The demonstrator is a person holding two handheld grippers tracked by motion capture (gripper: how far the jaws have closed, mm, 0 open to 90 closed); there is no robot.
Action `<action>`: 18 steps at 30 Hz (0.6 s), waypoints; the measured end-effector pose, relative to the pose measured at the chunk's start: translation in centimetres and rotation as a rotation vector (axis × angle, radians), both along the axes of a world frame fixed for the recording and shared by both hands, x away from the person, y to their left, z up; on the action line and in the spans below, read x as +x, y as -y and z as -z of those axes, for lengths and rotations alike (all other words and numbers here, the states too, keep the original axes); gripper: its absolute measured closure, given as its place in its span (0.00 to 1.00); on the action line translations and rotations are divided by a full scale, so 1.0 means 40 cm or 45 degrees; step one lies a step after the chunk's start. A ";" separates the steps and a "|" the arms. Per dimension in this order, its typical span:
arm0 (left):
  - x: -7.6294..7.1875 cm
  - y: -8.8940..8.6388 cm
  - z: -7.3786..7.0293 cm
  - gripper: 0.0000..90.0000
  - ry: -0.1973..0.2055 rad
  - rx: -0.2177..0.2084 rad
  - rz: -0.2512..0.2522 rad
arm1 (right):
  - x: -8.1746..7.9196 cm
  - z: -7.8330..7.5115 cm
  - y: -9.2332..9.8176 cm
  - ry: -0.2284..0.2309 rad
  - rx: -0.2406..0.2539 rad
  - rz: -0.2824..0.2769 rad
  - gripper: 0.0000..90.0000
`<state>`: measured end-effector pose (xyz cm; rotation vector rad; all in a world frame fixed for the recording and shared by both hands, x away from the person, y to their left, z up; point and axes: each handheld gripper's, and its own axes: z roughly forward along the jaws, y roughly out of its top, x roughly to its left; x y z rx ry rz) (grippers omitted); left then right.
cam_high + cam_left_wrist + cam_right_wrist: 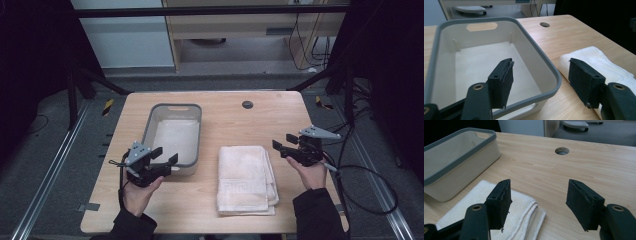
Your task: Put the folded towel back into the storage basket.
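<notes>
i had the left claw [166, 156] released, its jaws standing apart with nothing between them, hovering at the near right corner of the grey-rimmed tub [148, 130]. in the left gripper view one jaw stood over the tub's [549, 67] pale inside and the other over the edge of the folded towel [599, 60]. the towel [245, 177] lay flat on the wooden surface [280, 120], just beside the tub on its right, not touching it as far as i could tell. my right claw [282, 145] was released too, jaws wide and bare, held just off the towel's right side; in the right gripper view the towel's [521, 212] corner sat below its left jaw, with a round hole [562, 150] in the surface farther off.
</notes>
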<state>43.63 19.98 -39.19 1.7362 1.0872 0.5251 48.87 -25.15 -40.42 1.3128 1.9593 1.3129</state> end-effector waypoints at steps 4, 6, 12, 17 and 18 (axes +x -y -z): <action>0.001 0.028 0.007 0.40 -0.009 0.006 0.026 | 0.005 0.004 -0.002 -0.002 0.001 -0.003 0.39; 0.001 0.041 0.011 0.40 -0.013 0.008 0.038 | 0.007 0.005 -0.004 -0.007 0.003 -0.006 0.39; 0.001 0.078 0.022 0.40 -0.033 0.018 0.087 | 0.016 0.012 -0.010 -0.020 0.006 -0.018 0.39; -0.004 0.110 0.030 0.40 -0.043 0.029 0.129 | 0.023 0.022 -0.020 -0.029 0.001 -0.031 0.38; -0.007 0.116 0.032 0.40 -0.045 0.030 0.137 | 0.025 0.024 -0.023 -0.029 -0.002 -0.032 0.38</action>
